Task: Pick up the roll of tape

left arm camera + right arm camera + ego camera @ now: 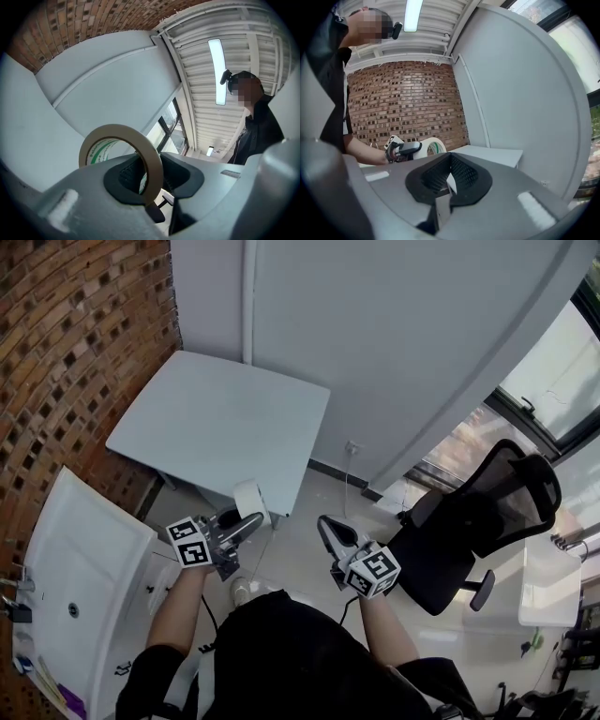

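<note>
The roll of tape (249,500), cream-coloured with green print inside its core, hangs in the air in front of the grey table's near edge. My left gripper (246,524) is shut on it, one jaw through the hole and one outside. In the left gripper view the roll of tape (155,169) stands on edge between the dark pads (125,174). My right gripper (327,527) is held beside it, apart, with jaws together and nothing in them. The right gripper view shows its pads (461,173) meeting, with the left gripper (407,149) and the tape (434,145) beyond.
A grey table (225,418) stands against the pale wall, just past the grippers. A white counter with a sink (80,563) runs along the brick wall at left. A black office chair (478,521) and a white desk (548,587) stand at right.
</note>
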{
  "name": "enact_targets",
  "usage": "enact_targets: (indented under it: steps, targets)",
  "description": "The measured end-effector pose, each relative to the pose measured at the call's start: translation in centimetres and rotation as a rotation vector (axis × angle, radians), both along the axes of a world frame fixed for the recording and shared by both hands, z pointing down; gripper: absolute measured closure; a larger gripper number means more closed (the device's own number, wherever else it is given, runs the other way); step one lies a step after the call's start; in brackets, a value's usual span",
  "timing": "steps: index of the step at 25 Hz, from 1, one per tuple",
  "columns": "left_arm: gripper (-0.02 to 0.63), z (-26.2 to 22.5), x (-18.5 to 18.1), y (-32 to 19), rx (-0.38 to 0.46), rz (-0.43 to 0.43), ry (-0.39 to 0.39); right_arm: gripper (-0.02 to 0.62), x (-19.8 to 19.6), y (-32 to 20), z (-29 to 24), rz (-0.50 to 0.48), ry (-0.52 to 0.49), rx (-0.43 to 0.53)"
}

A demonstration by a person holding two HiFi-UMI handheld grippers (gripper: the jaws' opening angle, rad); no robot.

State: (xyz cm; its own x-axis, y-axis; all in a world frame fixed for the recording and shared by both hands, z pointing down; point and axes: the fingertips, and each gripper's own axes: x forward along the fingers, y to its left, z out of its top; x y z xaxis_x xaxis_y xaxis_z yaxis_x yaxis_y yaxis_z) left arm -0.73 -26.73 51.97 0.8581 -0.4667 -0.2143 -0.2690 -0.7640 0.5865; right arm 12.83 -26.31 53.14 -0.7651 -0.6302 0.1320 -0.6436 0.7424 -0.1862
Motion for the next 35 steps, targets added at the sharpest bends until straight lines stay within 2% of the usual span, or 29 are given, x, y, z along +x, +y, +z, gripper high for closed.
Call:
enact_targets:
  steps: [5, 10, 14, 18, 25, 30, 35]
  targets:
    - [0.497, -0.6, 3.1, 3.7, 0.014, -0.071, -0.039, 0.591, 3.4, 2.3, 0.3, -0.055, -0.022, -0.009]
    - [0.496, -1.0, 3.4, 7.5, 0.020, -0.139, -0.087, 0.591, 3.8, 4.1, 0.8, -0.124, -0.043, -0.007]
    - [0.495, -1.7, 3.3, 9.7, 0.032, -0.150, -0.107, 0.591, 4.2, 5.7, 0.8, -0.121, -0.069, -0.008]
    - [0.495, -2.2, 2.9, 10.9, 0.072, -0.137, -0.138, 0.591, 3.5, 7.0, 0.6, -0.122, -0.118, -0.009]
    - [0.495, -2.5, 1.8, 12.1, 0.153, -0.044, -0.235, 0.591, -0.6, 8.1, -1.1, -0.115, -0.132, 0.034]
    - [0.495, -3.0, -0.5, 12.3, 0.172, -0.023, -0.222, 0.592, -3.3, 8.2, -2.6, -0.103, -0.144, 0.083]
    - [0.495, -3.3, -1.4, 11.7, 0.190, -0.002, -0.230, 0.592, -3.6, 8.2, -2.2, -0.085, -0.125, 0.073]
